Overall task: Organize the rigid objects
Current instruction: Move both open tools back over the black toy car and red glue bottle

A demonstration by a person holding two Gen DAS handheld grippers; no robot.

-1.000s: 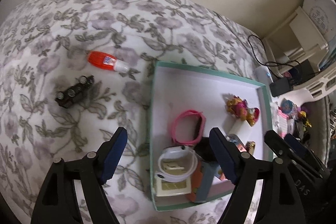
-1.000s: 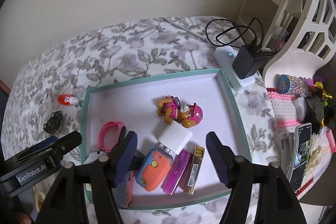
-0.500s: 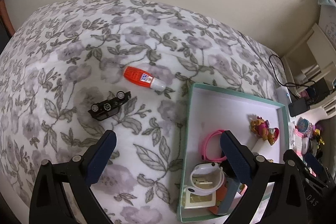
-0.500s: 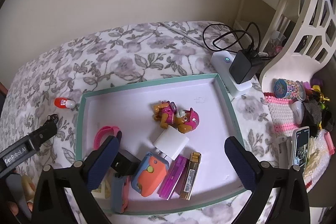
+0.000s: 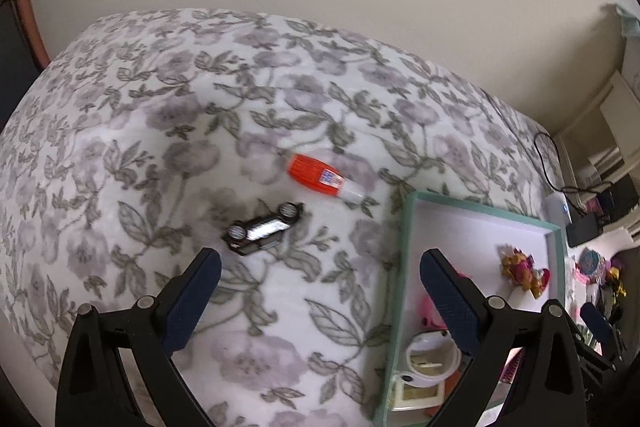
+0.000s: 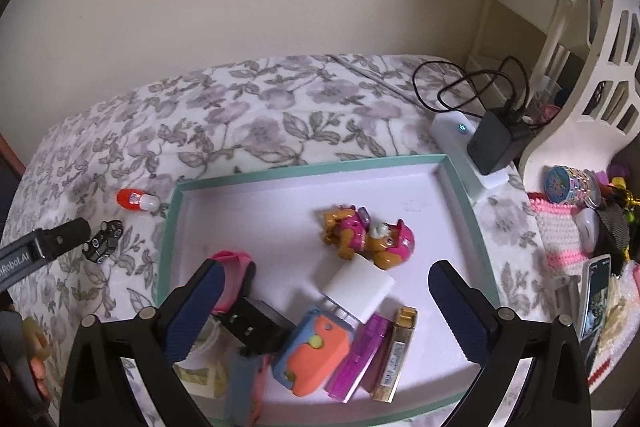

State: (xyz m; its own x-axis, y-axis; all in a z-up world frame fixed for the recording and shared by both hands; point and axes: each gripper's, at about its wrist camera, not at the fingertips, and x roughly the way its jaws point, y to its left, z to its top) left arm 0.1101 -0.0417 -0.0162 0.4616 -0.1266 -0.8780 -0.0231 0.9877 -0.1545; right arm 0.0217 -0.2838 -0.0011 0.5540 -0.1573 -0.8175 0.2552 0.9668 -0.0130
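Observation:
A teal-rimmed white tray on the flowered bedspread holds a pink toy dog, a white charger, a black adapter, a pink band, an orange-and-blue toy and other small items. My right gripper hovers open above them, gripping nothing. Left of the tray a black toy car and an orange bottle lie on the bedspread. My left gripper stands open and empty just short of the car.
A white power strip with a black plug and cable lies at the tray's far right corner. A white shelf, a pink knitted mat with trinkets and a phone crowd the right side. Wall behind the bed.
Both grippers' jaws have spread wider. The left gripper has swung left off the tray, so the car and bottle now lie ahead of it. The right gripper has stayed above the tray.

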